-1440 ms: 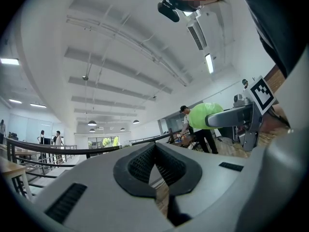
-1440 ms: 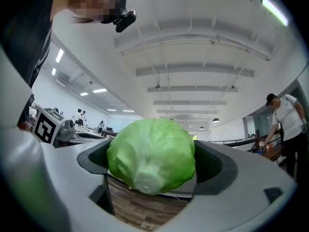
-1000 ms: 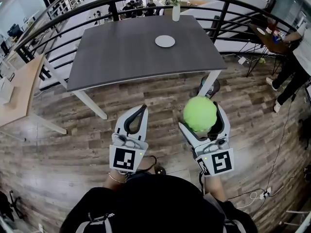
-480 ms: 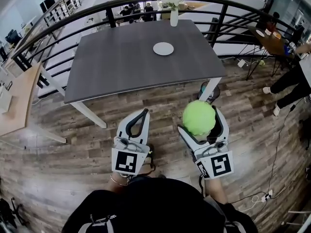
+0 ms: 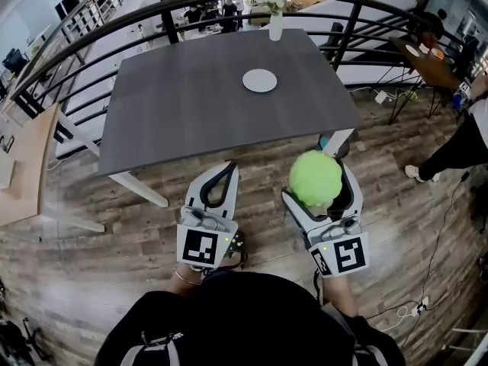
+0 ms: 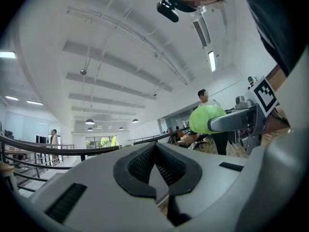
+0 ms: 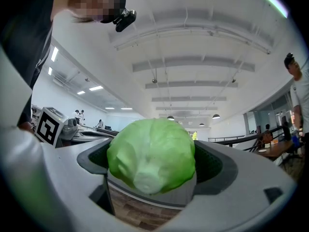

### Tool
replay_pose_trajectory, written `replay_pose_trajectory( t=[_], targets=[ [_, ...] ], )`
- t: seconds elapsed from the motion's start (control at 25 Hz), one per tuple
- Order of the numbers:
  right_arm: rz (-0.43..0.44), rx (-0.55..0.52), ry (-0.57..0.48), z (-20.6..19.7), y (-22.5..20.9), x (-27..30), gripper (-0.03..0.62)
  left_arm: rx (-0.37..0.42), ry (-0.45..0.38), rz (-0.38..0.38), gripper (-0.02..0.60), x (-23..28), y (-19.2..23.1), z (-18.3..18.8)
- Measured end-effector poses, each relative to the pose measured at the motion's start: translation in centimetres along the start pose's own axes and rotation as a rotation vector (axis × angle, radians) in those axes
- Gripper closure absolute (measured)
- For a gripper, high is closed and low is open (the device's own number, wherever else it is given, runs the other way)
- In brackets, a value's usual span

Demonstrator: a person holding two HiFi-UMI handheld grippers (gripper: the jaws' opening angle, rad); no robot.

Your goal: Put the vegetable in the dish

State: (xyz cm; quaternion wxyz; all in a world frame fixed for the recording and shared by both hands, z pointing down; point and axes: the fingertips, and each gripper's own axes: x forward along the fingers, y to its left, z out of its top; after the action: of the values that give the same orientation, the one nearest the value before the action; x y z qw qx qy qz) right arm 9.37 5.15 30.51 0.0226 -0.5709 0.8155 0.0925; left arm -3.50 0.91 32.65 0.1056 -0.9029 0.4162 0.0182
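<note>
Right gripper view: cabbage (image 7: 152,153), round, pale green, veined leaves, whitish stem stub facing the camera. It sits clamped between the two dark ribbed pads of the right gripper (image 5: 322,172), whose jaws stand wide apart at the cabbage's width. The head fills the gap and hides the pad faces behind it.

Head view: the cabbage covers the right gripper's jaw tips. It hangs over the floor (image 5: 91,250), just short of the table's near edge and well apart from the dish.

Dish (image 5: 260,81): small, round, white, flat. It lies on the far half of the table; too small here to tell its rim.

Left gripper (image 5: 226,168): grey plastic shell, black pads. Its jaws are closed tip to tip with nothing between them, leaving a teardrop-shaped gap behind the tips. It is held beside the right gripper.

Table (image 5: 191,105): dark grey matt top, white legs, mostly hidden beneath.

Vase (image 5: 275,25): white, with flowers, at the table's far edge.

Railing (image 5: 114,29): dark curved bars behind the table.

Floor: wood planks, brown and grey.

Bystander (image 5: 457,143): at right, cut off by the edge.
</note>
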Motion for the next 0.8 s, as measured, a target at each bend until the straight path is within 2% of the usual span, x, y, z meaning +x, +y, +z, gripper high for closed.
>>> replay_pose_trajectory(
  t=[0.6,0.8],
  targets=[
    [-0.045,-0.022,0.023,-1.7,-2.1,9.6,0.092,-0.013,-0.024,-0.058,0.581,7.5,7.1,-2.1],
    [-0.088,-0.022,0.016,-2.3,-3.2,12.4,0.092,-0.014,-0.036,-0.080,0.581,9.9,9.3,-2.7]
  ],
)
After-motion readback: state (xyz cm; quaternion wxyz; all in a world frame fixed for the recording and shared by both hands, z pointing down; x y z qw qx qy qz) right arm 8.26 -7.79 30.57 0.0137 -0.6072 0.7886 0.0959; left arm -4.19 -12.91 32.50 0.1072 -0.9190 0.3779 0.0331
